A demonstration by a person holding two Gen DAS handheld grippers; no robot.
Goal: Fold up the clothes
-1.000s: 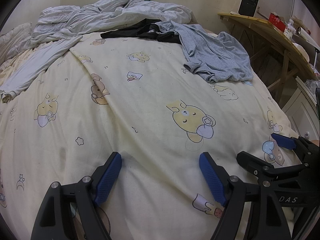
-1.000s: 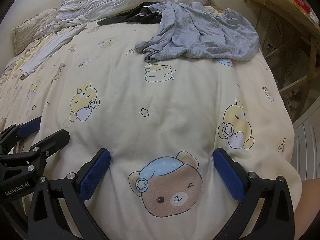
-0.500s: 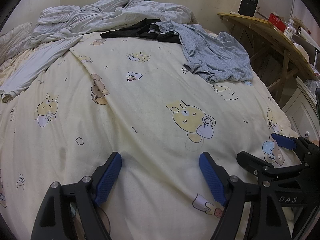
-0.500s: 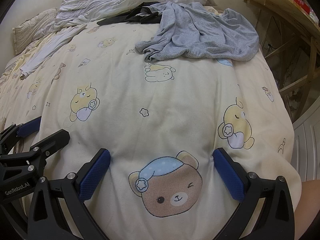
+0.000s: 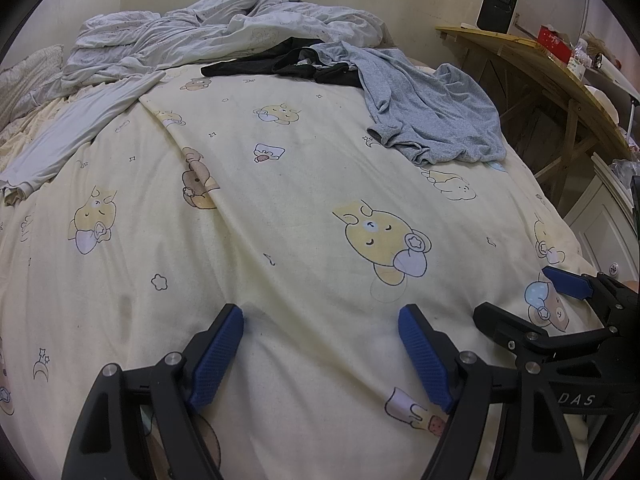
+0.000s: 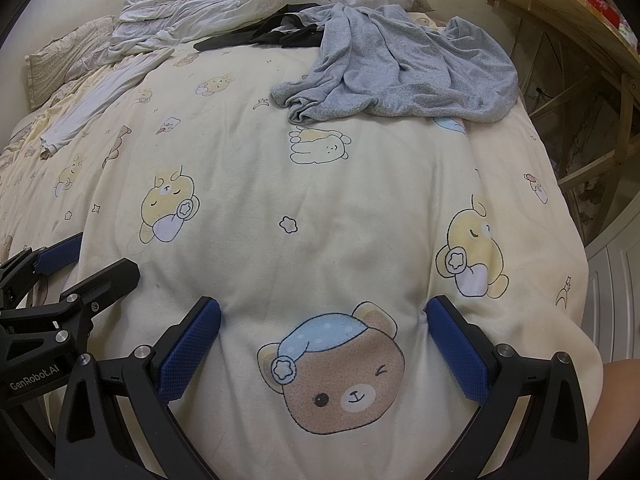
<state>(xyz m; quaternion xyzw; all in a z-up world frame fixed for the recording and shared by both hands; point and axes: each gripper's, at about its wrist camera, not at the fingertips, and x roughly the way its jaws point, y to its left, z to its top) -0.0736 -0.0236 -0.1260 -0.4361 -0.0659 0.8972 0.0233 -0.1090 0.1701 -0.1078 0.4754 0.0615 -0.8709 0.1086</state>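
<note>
While we hold both tools low over the near end of the bed, the left tool (image 5: 320, 340) has its blue pads spread wide apart with only the cream cartoon-bear duvet (image 5: 280, 220) between them, gripping nothing. Our right tool (image 6: 322, 334) is likewise wide apart, its pads framing a printed brown bear in a blue nightcap, and it holds nothing either. From each wrist view we see the other tool just beside it at the picture's edge.

The clothes lie well apart from us, at the far end of the bed. A crumpled grey T-shirt (image 6: 404, 64) sits toward the far right, partly overlapping a black garment (image 5: 280, 65) spread beside it. Behind them is a heap of pale grey clothing (image 5: 208, 28), with one long sleeve (image 5: 76, 136) trailing down the left side. A wooden shelf (image 5: 532, 56) stands to the right of the bed.
</note>
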